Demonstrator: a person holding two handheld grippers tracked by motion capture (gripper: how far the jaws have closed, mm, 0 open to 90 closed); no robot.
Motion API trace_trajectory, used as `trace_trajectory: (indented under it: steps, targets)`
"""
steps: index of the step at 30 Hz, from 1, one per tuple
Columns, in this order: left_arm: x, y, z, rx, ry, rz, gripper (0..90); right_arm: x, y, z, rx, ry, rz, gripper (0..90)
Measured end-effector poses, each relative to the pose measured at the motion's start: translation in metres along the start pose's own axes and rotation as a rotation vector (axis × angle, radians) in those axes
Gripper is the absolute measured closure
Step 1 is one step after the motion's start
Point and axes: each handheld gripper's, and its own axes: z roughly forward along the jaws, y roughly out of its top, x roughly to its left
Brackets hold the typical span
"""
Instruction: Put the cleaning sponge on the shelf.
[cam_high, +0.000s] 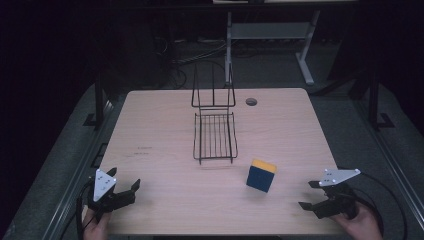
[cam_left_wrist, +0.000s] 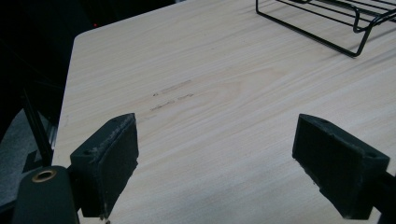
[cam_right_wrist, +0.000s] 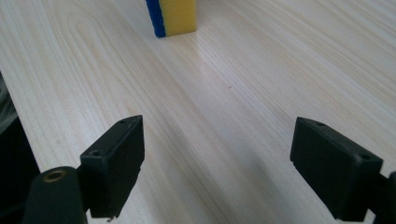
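Your right claw (cam_high: 311, 195) stands wide apart, holding nothing; the blue-and-yellow sponge block (cam_high: 261, 175) stands upright ahead of it, well apart. Your left claw (cam_high: 123, 186) gapes likewise, empty, over the pale wooden worktop (cam_high: 165, 125).

A blue block of sponge with a yellow top layer (cam_high: 261, 176) stands upright on the light wooden table, near its front right part. In the right gripper view it (cam_right_wrist: 171, 17) shows a blue side and a yellow face. Nothing touches it.
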Motion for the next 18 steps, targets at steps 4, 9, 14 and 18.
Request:
trace_trajectory:
  steps: [4,9,14,18]
  targets:
    - [0.000,0.000,-0.001,-0.004,0.002,0.004,13.9,0.002,0.004,0.002,0.010,0.010,-0.014,17.3]
    - [-0.001,0.000,-0.001,-0.003,0.002,0.002,13.9,0.005,0.011,0.004,0.012,0.021,-0.033,17.3]
    - [-0.002,0.001,0.000,-0.005,0.000,0.006,13.9,0.008,0.022,0.004,0.003,0.031,-0.063,17.3]
    - [-0.003,0.001,0.000,-0.004,-0.001,0.005,13.9,0.010,0.031,0.006,0.004,0.039,-0.087,17.3]
